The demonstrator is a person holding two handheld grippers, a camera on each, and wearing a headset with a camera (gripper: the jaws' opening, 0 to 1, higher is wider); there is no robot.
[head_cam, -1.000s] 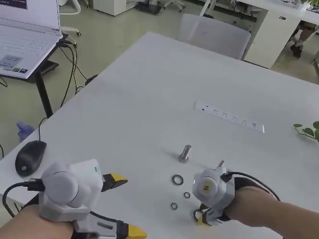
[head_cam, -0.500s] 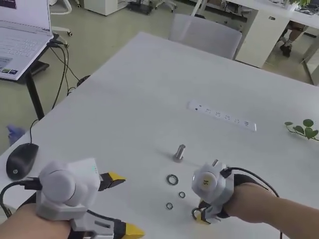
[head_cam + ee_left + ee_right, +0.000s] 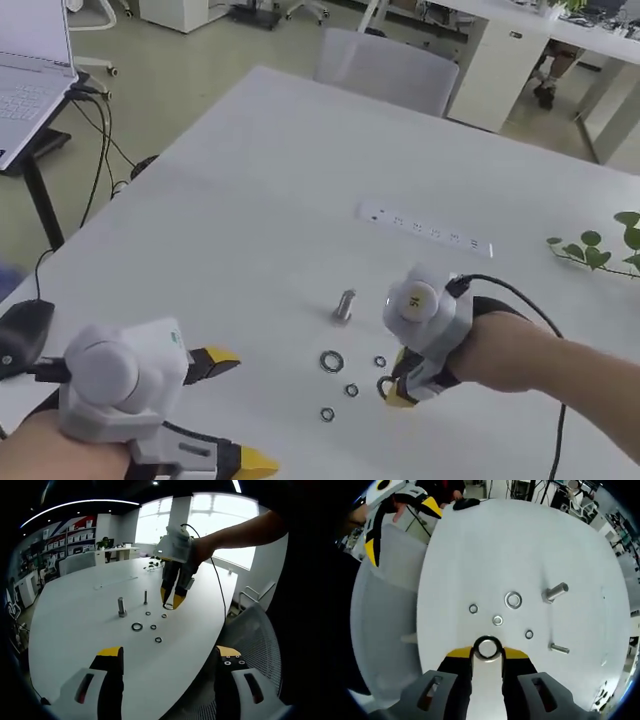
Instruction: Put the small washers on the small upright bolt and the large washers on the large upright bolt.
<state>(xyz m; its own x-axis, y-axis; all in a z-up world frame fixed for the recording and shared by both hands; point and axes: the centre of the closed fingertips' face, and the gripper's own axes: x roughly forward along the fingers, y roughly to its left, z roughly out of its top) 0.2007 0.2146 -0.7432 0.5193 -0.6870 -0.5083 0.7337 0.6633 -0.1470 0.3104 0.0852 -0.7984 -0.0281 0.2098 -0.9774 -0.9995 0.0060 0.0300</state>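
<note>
A large washer (image 3: 487,638) is gripped by its rim between the nearly closed jaws of the right gripper (image 3: 487,652). It is held clear of the table (image 3: 250,200), near the large upright bolt (image 3: 555,592) on the person's side of it. The hole is seen open and unobstructed, and the ring appears roughly level. The left gripper (image 3: 169,652) is held wide open with nothing in it, well apart from the large bolt.

The step in hand is judged to be threading this washer onto the large bolt. The washer is best carried over the bolt's top with its face kept level. The hole should be centred on the shank before anything is lowered, and the jaws should be opened only once the ring is around the thread. The small upright bolt (image 3: 559,649) stands near the large bolt and should not be brushed on the way. Another large washer (image 3: 513,599) and three small washers (image 3: 497,620) lie loose beside the large bolt, so a low approach is better avoided.
</note>
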